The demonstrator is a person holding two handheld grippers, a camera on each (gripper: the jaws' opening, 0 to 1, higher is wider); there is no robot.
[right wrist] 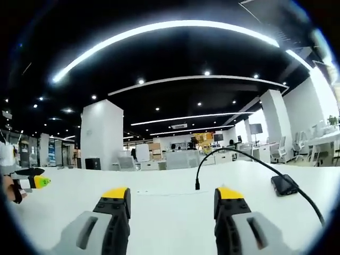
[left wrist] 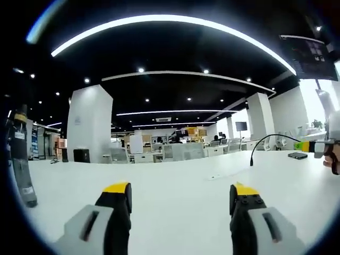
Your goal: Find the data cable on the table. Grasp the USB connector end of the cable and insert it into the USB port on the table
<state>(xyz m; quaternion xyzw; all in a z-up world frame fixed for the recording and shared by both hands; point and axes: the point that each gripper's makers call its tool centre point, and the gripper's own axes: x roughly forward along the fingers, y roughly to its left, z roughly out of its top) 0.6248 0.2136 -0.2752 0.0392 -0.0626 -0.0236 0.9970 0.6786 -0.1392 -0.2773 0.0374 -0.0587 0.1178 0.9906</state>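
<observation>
Left gripper view: the left gripper [left wrist: 180,188] has its yellow-tipped jaws wide apart with nothing between them. They sit low over a bare white table [left wrist: 159,180], which has open room ahead. A dark post [left wrist: 20,159] at the left edge carries labels too small to read. Far right, the cable [left wrist: 271,140] arches up, its free end pointing down at the table. A small dark box [left wrist: 297,155] lies beside it, near the right gripper [left wrist: 313,146]. Behind are a white pillar [left wrist: 89,125], desks and curved ceiling lights.

Right gripper view: its jaws are also wide and empty. The cable [right wrist: 234,152] loops just ahead and runs right past the box [right wrist: 284,184]; whether they join, I cannot tell.
</observation>
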